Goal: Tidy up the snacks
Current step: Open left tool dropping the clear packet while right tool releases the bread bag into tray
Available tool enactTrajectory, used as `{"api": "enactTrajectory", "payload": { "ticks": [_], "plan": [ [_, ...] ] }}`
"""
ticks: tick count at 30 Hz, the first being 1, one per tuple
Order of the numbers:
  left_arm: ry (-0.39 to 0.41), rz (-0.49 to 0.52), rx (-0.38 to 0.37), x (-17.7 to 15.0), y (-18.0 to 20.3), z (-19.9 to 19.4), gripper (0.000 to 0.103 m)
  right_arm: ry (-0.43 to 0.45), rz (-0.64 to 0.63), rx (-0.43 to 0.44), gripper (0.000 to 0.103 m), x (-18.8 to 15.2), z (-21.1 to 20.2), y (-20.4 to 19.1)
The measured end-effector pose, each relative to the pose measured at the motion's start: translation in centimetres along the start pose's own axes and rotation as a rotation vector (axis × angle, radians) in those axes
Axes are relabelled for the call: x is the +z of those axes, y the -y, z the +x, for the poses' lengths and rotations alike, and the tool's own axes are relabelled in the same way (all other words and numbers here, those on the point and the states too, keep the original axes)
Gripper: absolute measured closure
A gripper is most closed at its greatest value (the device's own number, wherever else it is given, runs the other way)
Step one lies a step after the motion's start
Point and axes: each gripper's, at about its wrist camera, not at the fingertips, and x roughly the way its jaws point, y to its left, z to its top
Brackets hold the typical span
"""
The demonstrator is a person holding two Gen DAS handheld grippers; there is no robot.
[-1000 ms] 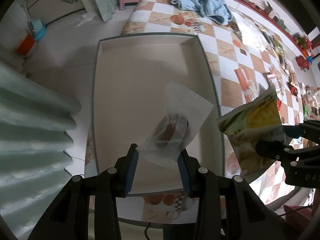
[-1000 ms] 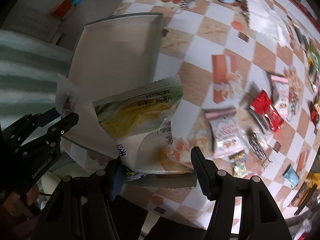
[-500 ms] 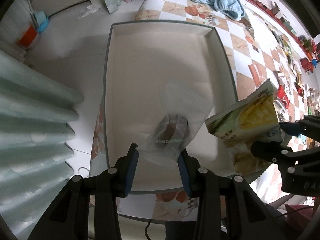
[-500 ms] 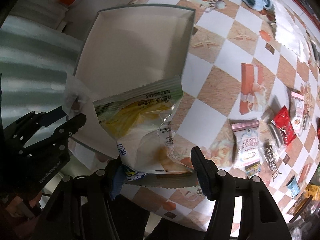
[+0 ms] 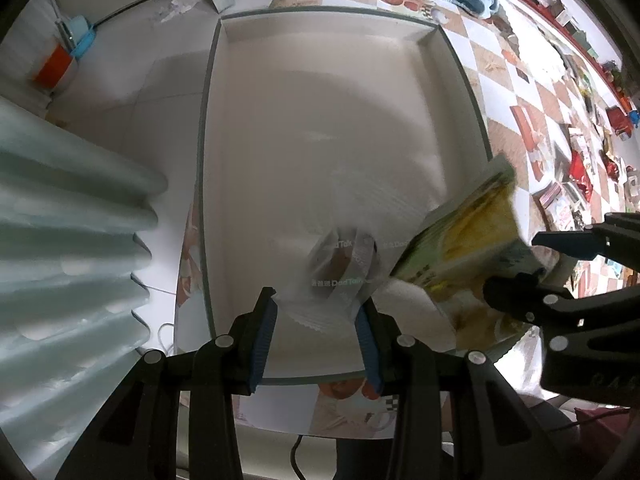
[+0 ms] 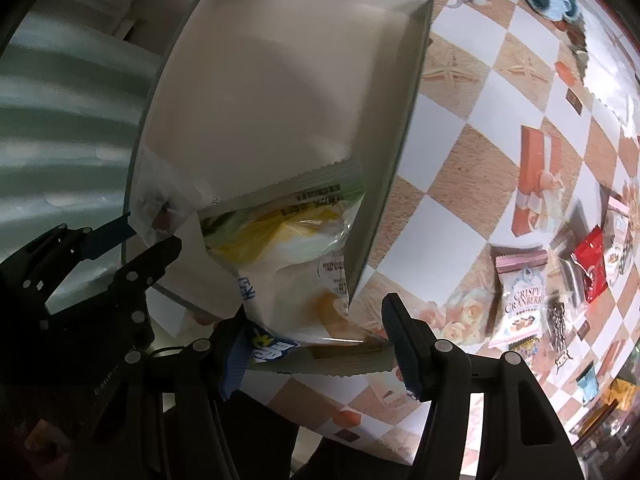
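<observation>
1. Over the white tray (image 5: 332,128), the left gripper (image 5: 316,334) is clamped on a clear wrapper (image 5: 340,268) printed "Dad Talk".
2. At 3 o'clock, the right gripper (image 6: 312,344) pinches a yellow-green snack bag (image 6: 288,248) above the tray's near edge.
3. Only the right view shows a "CRISPY CRANBERRY" pack (image 6: 520,292) on the table (image 6: 472,168).

Both your packets are moving in over the box

Your left gripper (image 5: 316,332) is carrying the clear packet (image 5: 340,276) deeper over the white box (image 5: 320,120), while your right gripper (image 6: 316,344) is bringing the yellow packet (image 6: 288,240) across its rim.
</observation>
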Motion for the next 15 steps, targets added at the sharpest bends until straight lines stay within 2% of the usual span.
{"api": "enactTrajectory", "payload": {
  "ticks": [5,7,8,9,10,12,15],
  "plan": [
    [-0.011,0.007,0.023,-0.1,0.3,0.3,0.06,-0.032,-0.018,-0.001,0.04,0.0,0.8,-0.4],
    [-0.012,0.008,0.035,-0.1,0.4,0.4,0.054,-0.042,-0.021,-0.005,0.037,0.0,1.0,-0.3],
    [-0.01,0.007,0.031,-0.1,0.4,0.3,0.051,-0.043,-0.021,-0.012,0.03,0.0,1.1,-0.4],
    [-0.006,0.006,0.038,-0.1,0.5,0.2,0.044,-0.037,-0.017,-0.024,0.019,0.0,1.0,-0.2],
    [-0.002,0.006,0.046,-0.1,0.5,0.1,0.033,-0.03,-0.012,-0.032,0.018,0.0,0.8,-0.1],
    [0.021,0.002,0.066,0.0,0.7,-0.3,0.024,-0.028,0.006,-0.024,0.018,-0.2,0.7,0.5],
    [0.033,0.005,0.072,0.2,0.8,-0.8,0.024,-0.026,0.041,-0.021,0.018,-0.6,0.5,1.6]
  ]
}}
